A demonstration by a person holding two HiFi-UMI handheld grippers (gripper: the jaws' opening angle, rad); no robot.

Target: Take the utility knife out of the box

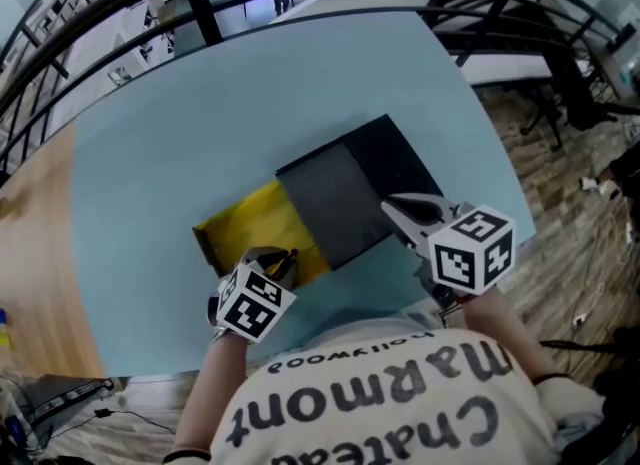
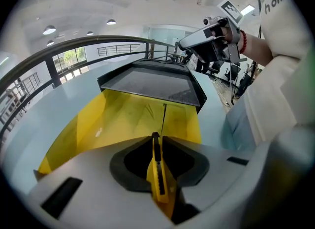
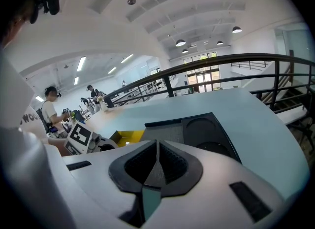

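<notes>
Pale table (image 1: 150,173) is occupied by a yellow box (image 1: 250,221). The knife (image 2: 157,174) is clamped between the left gripper's (image 1: 279,261) jaws at the box's near edge. The right gripper (image 1: 392,206) is closed on nothing.

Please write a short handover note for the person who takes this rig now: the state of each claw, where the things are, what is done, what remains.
Left claw: shut on the utility knife, held above the box's open yellow tray.
Right claw: shut and empty, over the dark part of the box; contact cannot be told.
Done: the knife is gripped and the tray looks empty.
Left: carry the knife clear of the box, probably to the table.
</notes>
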